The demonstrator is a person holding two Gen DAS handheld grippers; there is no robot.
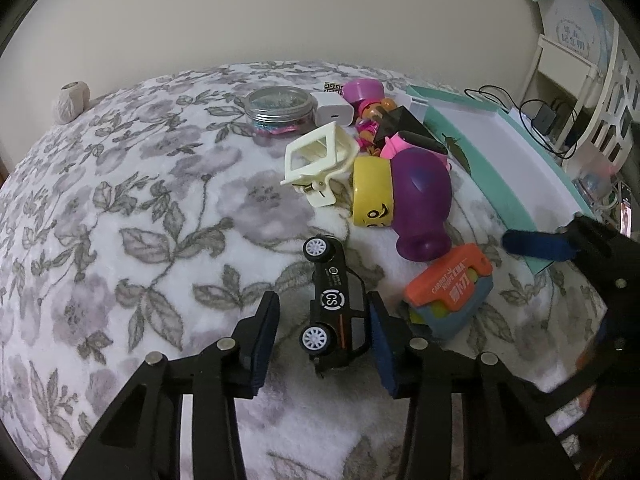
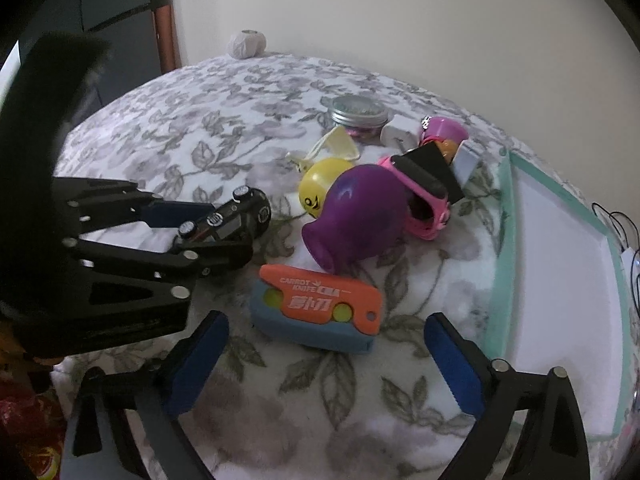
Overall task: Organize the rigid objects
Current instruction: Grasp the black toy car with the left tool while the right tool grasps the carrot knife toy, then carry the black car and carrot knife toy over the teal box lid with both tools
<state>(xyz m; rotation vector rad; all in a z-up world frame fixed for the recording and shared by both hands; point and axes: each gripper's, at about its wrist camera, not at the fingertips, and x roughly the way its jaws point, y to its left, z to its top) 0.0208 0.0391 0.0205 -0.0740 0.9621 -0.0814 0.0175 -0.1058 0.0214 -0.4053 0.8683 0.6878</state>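
The left gripper (image 1: 324, 340) has its fingers either side of a toy car (image 1: 334, 308), not visibly clamped. The right gripper (image 2: 326, 364), fingers apart, nears an orange toy knife (image 2: 320, 300). On the soft bed, the car could tip away.

The light is soft and a bit dim, with no bright glare. Shadows under the toys are faint. Both pictures bend into a round shape, with black corners. The flowered blanket (image 1: 160, 240) looks curved like a ball. A big black arm (image 2: 44, 128) on the left edge is blurry.
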